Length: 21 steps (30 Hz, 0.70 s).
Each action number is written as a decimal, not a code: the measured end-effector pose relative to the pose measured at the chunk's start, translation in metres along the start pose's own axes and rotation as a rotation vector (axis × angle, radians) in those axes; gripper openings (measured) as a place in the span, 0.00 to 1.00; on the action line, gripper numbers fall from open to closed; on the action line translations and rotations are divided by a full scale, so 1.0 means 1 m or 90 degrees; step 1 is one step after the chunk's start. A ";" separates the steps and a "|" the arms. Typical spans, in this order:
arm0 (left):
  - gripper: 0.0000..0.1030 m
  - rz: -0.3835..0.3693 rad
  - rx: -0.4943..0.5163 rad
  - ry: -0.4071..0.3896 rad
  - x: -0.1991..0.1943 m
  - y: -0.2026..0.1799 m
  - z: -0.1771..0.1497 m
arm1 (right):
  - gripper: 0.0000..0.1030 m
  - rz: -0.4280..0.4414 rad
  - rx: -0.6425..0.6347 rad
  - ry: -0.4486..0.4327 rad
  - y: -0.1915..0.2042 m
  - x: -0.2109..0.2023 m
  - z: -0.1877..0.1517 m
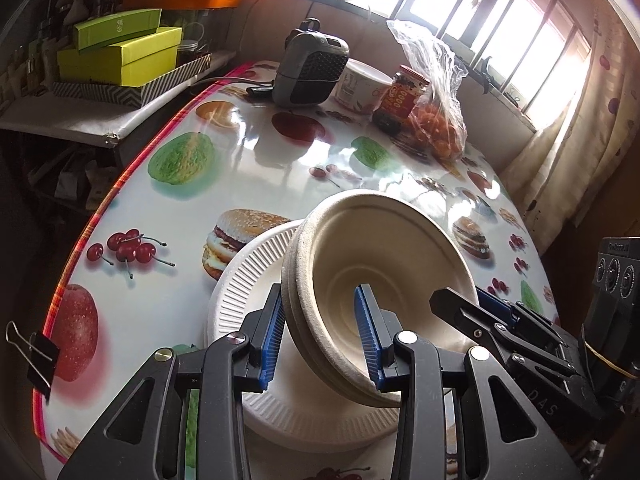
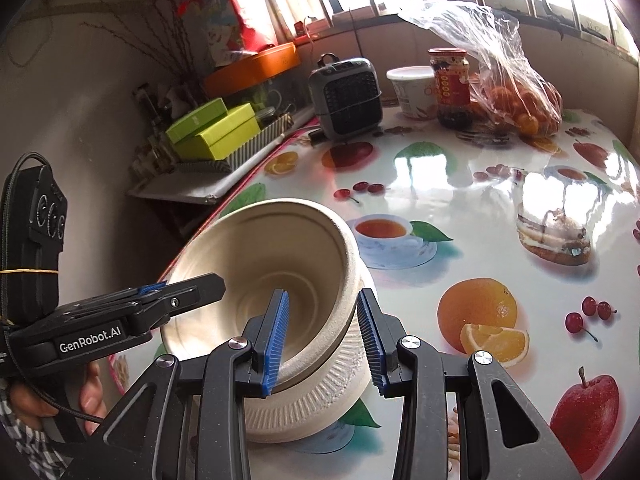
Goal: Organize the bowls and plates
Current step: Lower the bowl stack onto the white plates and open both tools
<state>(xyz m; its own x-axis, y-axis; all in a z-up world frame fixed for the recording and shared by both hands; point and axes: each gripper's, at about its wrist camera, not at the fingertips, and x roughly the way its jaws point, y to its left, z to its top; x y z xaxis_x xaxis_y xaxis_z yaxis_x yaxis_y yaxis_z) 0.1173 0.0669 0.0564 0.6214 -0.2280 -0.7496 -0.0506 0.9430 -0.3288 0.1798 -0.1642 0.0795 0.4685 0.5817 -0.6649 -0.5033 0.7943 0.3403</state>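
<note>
Bowls (image 1: 384,264): stacked, tilted above plate (image 1: 248,292) on desk (image 1: 168,216).
Left gripper (image 1: 320,336): jaws narrow, clamped on near rim.
Right gripper (image 2: 322,336): jaws narrow, clamped on opposite rim.

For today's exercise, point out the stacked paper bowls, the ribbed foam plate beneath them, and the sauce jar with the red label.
Stacked paper bowls (image 1: 384,276), left wrist view: inner wall.
Ribbed foam plate (image 1: 244,280), left wrist view: fluted rim.
Sauce jar (image 2: 450,84), right wrist view: red label.

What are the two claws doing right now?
Left claw: closed on the rim of the bowls.
Right claw: closed on the bowls' opposite rim.
</note>
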 end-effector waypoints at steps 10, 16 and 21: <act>0.35 -0.002 -0.003 0.007 0.004 0.004 -0.003 | 0.35 -0.006 -0.005 0.008 0.001 0.006 -0.002; 0.35 0.001 -0.005 0.011 0.005 0.003 -0.005 | 0.35 -0.004 -0.005 0.009 0.001 0.006 -0.003; 0.35 0.005 -0.005 0.011 0.005 0.003 -0.004 | 0.35 -0.005 -0.005 0.006 0.001 0.005 -0.004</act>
<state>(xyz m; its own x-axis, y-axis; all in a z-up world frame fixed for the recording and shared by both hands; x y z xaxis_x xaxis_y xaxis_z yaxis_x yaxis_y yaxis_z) 0.1167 0.0674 0.0494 0.6076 -0.2252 -0.7617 -0.0617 0.9427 -0.3279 0.1790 -0.1609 0.0740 0.4662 0.5736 -0.6736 -0.5057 0.7975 0.3291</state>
